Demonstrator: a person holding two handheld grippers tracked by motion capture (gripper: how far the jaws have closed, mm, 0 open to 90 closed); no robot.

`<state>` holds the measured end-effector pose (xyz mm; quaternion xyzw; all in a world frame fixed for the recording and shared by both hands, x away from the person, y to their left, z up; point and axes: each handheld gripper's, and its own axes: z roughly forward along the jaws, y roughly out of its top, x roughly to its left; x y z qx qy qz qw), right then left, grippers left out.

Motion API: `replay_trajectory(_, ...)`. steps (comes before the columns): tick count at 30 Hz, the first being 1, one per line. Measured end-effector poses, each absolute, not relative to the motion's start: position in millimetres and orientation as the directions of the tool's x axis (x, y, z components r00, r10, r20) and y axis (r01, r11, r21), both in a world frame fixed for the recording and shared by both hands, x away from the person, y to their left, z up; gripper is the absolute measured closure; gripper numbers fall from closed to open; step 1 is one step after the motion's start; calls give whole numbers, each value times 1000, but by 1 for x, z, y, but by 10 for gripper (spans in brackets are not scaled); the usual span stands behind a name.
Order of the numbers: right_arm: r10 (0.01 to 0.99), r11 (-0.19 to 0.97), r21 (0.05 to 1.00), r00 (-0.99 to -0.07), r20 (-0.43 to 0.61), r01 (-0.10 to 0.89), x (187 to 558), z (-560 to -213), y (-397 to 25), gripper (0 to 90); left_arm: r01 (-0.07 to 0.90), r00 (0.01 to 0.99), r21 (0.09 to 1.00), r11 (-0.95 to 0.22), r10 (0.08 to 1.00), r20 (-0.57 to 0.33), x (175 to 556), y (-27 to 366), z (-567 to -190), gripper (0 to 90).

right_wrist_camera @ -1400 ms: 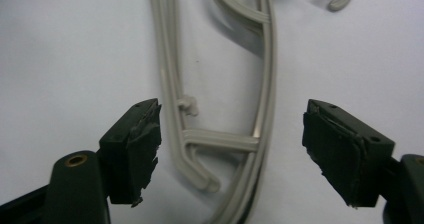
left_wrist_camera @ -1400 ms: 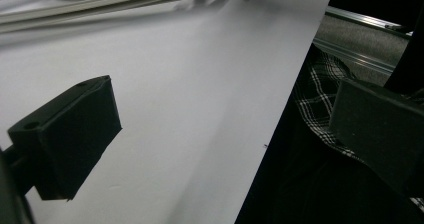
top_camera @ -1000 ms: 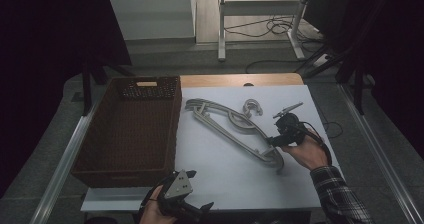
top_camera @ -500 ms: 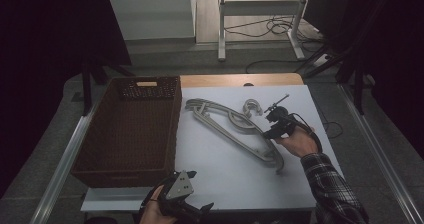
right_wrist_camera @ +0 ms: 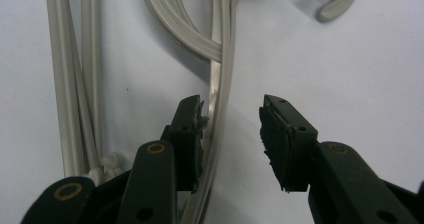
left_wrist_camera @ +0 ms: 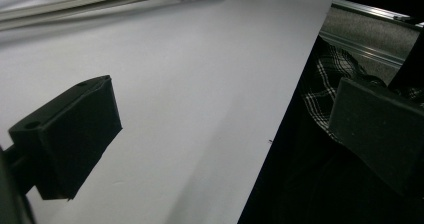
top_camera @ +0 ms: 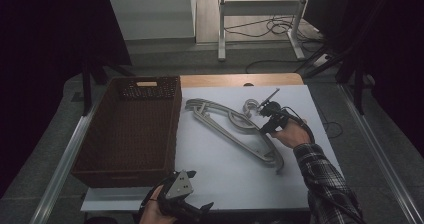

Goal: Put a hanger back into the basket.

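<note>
Right gripper (right_wrist_camera: 230, 144) shifted toward desk's far edge along the hangers (top_camera: 235, 129), jaws parted astride one bar, unclamped; left gripper (top_camera: 180, 199) idle, agape, empty; pickup pending.

hangers (top_camera: 235, 129) – pale grey plastic, same pale grey up close in right gripper view (right_wrist_camera: 220, 59). basket (top_camera: 131, 129) – dark brown woven wicker, lighter tan patch at far rim handle. tabletop (top_camera: 240, 174) white sheet, bare wood strip light brown along far edge. right gripper (top_camera: 268, 115) black, jaws black with brass-coloured rivets. left gripper (top_camera: 182, 204) black with grey three-cornered plate. sleeve (top_camera: 325, 179) – black-and-white plaid check. floor (top_camera: 210, 59) grey, cables black.
</note>
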<state>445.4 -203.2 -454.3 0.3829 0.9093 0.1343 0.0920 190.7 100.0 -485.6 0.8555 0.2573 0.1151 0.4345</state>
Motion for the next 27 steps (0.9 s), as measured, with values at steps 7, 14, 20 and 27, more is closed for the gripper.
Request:
replay_trajectory(7, 710, 688, 283, -701, -69, 668, 452, -459, -193, 625, 339, 843, 800, -495, 538, -24, 191, 100, -486, 4)
replay_trajectory(14, 701, 702, 255, -708, -84, 665, 456, -467, -187, 647, 339, 844, 798, -498, 536, -24, 191, 99, -486, 5)
replay_trajectory(20, 692, 717, 230, -713, -117, 658, 457, -474, -181, 699, 339, 845, 797, -500, 534, -25, 191, 98, -486, 5)
replay_trajectory(27, 687, 722, 226, -716, -126, 654, 455, -473, -178, 790, 337, 846, 796, -502, 532, -22, 190, 98, -486, 5)
